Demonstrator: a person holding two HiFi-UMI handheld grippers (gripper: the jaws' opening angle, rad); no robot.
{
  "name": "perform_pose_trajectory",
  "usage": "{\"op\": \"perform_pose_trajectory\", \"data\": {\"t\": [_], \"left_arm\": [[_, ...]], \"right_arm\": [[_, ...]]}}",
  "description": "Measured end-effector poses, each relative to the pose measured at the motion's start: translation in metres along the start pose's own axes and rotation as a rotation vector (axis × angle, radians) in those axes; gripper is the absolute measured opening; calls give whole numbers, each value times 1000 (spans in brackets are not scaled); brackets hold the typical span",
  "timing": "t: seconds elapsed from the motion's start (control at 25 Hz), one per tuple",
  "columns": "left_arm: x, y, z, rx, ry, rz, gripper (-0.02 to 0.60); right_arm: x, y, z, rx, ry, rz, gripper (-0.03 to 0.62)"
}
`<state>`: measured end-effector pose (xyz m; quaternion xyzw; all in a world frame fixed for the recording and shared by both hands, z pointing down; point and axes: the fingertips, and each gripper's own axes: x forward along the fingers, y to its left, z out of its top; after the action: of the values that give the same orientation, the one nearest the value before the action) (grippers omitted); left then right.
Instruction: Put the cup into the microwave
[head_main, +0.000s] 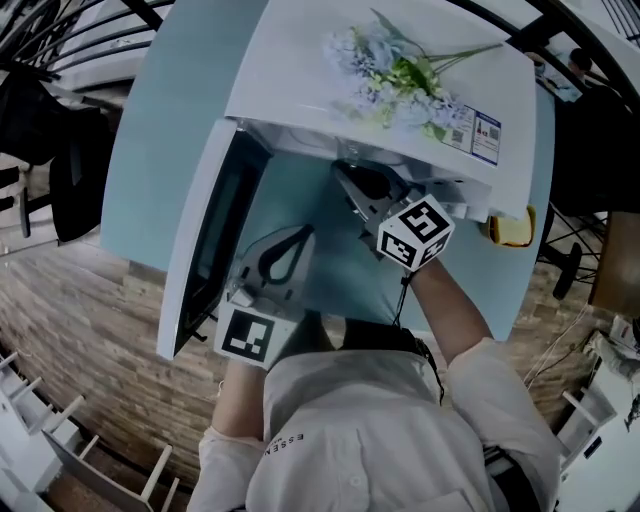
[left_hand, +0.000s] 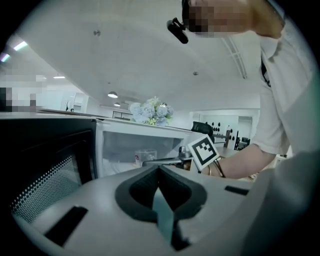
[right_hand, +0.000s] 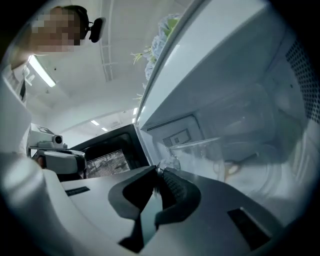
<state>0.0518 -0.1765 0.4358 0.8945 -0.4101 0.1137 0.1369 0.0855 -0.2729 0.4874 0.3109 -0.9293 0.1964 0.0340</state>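
From the head view the cup was hidden under the roof of the microwave (head_main: 300, 60), which also cut off the tips of my right tongs (head_main: 350, 178). A yellow thing (head_main: 510, 228) showed only partly behind the microwave's corner, and I could not tell what it was. The cup (right_hand: 235, 145) was clear glass, so its outline was hard to trace against the white cavity.

I counted one cup, one microwave with its door (head_main: 205, 240) swung open, one bunch of flowers (head_main: 400, 75) on its top, and one pale blue table (head_main: 150, 150) under it all.

My right tongs (right_hand: 160, 172) were almost fully closed, pinched on the cup's thin rim, and the cup (left_hand: 145, 157) was inside the microwave's cavity. My left tongs (left_hand: 159, 169) were closed tip to tip with nothing between them, pointing toward the open microwave, in front of its door.
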Motion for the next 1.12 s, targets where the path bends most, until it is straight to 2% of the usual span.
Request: {"op": "perform_pose_trajectory", "data": {"t": [0.28, 0.64, 0.92, 1.12], "left_arm": [[7, 10, -8, -31, 0, 44, 0], [12, 15, -11, -28, -11, 55, 0], [8, 18, -19, -35, 6, 51, 0], [7, 18, -26, -39, 20, 38, 0]], "right_arm": [[14, -7, 2, -28, -15, 40, 23], [34, -16, -1, -84, -30, -12, 23], [41, -30, -3, -122, -51, -91, 23], [45, -29, -3, -88, -76, -89, 23]]}}
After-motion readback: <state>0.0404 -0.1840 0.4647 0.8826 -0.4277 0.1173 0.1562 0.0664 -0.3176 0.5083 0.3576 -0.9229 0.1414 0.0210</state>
